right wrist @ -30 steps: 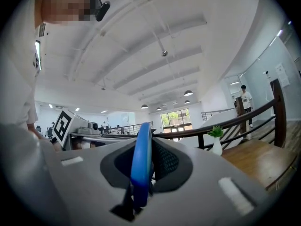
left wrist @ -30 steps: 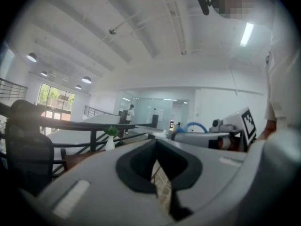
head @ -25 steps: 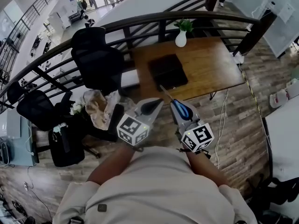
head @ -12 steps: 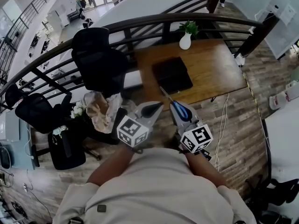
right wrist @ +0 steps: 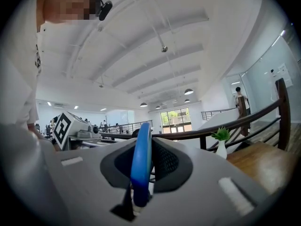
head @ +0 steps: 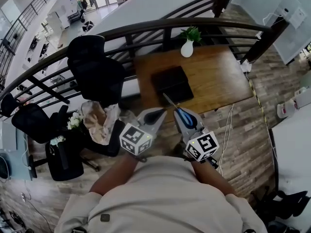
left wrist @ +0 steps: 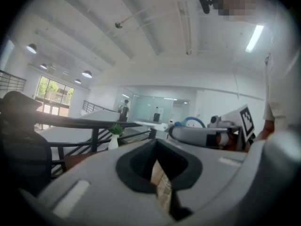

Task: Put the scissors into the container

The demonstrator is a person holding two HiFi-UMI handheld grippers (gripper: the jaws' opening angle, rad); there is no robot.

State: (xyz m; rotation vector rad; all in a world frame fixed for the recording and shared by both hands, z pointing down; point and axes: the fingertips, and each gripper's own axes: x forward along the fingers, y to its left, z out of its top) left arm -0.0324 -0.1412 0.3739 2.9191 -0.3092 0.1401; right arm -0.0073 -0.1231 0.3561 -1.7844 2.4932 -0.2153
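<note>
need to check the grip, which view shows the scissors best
The head view: the scissors show nearly whole, blue handle clamped in the right gripper, blades sticking out ahead. The right gripper view shows only the handle loop edge-on between the jaws; the left gripper view catches just a blue arc of it.

Left tool (head: 159, 112): held out level in front of the torso, marker cube (head: 135, 139) at the rear; jaws drawn together, nothing between them.

Right tool (head: 181, 114): just beside the left, roughly parallel and level; jaws clamped on the blue handle of the scissors (head: 186, 119), blades projecting forward past the tips.

Both tips aimed at the near edge of the desk (head: 214, 76).

Left forearm (head: 114, 171), right forearm (head: 210, 171): bare, bent at the elbows, converging toward the tools.
</note>
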